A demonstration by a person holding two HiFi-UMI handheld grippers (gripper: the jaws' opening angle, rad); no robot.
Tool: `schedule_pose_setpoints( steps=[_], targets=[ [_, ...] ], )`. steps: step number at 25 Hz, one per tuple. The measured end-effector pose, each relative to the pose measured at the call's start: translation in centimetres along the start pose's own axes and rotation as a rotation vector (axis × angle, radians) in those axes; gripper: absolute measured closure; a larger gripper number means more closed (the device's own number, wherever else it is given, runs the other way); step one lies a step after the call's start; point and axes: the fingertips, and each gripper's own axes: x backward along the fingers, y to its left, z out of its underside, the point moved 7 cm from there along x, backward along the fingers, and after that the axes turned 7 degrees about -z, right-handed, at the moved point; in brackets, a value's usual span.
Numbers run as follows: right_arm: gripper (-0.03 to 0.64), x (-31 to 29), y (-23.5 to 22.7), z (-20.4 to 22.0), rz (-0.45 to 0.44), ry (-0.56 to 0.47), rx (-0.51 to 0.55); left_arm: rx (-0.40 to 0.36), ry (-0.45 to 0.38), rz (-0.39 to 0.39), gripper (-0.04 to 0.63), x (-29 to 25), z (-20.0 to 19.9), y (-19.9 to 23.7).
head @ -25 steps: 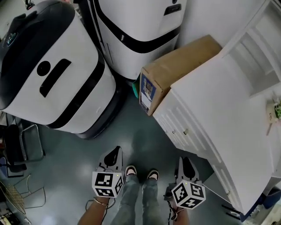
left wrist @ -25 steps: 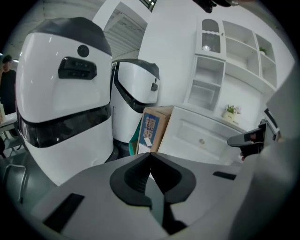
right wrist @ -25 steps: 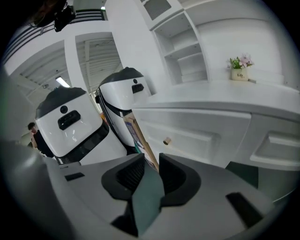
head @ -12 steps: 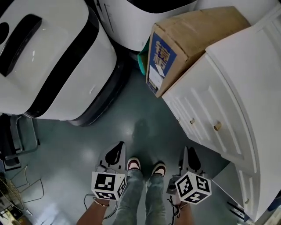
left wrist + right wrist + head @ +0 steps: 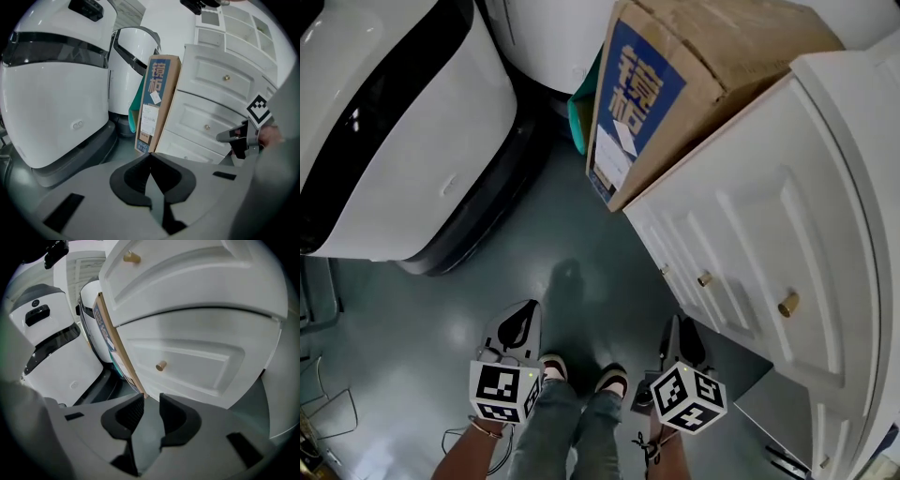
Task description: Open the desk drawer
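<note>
Right tool [image 5: 149, 397]: empty, jaws apart, just been opening.
Left tool [image 5: 150, 154]: closed, empty.
Advice: straddle drawer knob [image 5: 161, 365] ahead; pull straight.

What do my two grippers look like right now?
The left gripper and right gripper are pale grey with black jaw pads; each carries a cube with black square markers. A bracelet circles the left wrist. The right's jaws have just been opening, nothing between them.

The table [image 5: 825, 187] is white with gold knobs [image 5: 788, 304]. The box [image 5: 741, 56] is brown with a blue label [image 5: 670, 89]. The machine [image 5: 403, 178] is white with a black band [image 5: 394, 89]. The floor [image 5: 572, 244] is grey-green. The cubes [image 5: 499, 392] have black-and-white squares.
</note>
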Motion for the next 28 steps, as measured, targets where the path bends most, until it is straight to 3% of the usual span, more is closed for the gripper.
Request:
schedule_pose_setpoints(
  steps=[12, 20, 28],
  targets=[
    [0.5, -11.8, -4.7, 6.1, 0.04, -0.022, 0.003, -0.082, -0.072, 0.044, 0.578, -10.8, 4.9, 0.2],
    [0.502, -14.7, -6.2, 8.5, 0.099, -0.036, -0.028, -0.097, -0.045, 0.061, 0.578, -12.4, 7.3, 0.7],
    [0.499, -16.6, -6.8, 9.0, 0.181, -0.077, -0.06, -0.141, -0.052, 0.083, 0.578, -13.4, 7.1, 1.5]
  ],
)
